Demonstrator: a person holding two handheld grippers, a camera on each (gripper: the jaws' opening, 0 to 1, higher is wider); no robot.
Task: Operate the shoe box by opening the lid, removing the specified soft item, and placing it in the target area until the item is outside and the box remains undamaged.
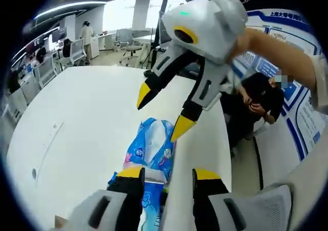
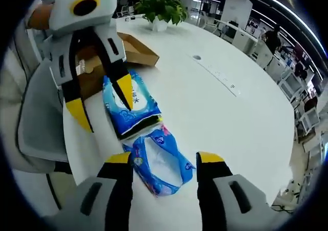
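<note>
Left gripper [image 1: 168, 175] seen from its own view with yellow-tipped jaws spread, a blue-and-white soft pack [image 1: 151, 149] lying on the white table [image 1: 87, 118] and running down between them; near end of the pack hidden under the left jaw, so contact there not determinable. In the right gripper view the same left gripper [image 2: 105, 105] enters from the upper left, jaws parted, one yellow tip over the wipes pack [image 2: 130, 105], the other tip off its edge above the table border; whether the tip touches the pack not determinable. Right gripper [image 2: 165, 159] in its own view with jaws wide apart, nothing clamped, the crumpled blue soft pack [image 2: 159, 162] lying flat on the table [image 2: 230, 113] between the two tips. In the left gripper view the right gripper [image 1: 163, 110] hangs above the far end of the pack, jaws spread, held by a bare hand [image 1: 266, 49]. Two blue packs end to end near the table edge: wipes pack closer to the cardboard shoe box [image 2: 130, 51], crumpled pack just beside it, touching or nearly so. Shoe box open, brown flap laid out flat, behind the left gripper. Both packs outside the box. Potted plant [image 2: 161, 8] at the far end of the table. Office chairs [image 1: 77, 49] and desks beyond the table; a seated person in dark clothes [image 1: 261, 95] to one side.
</note>
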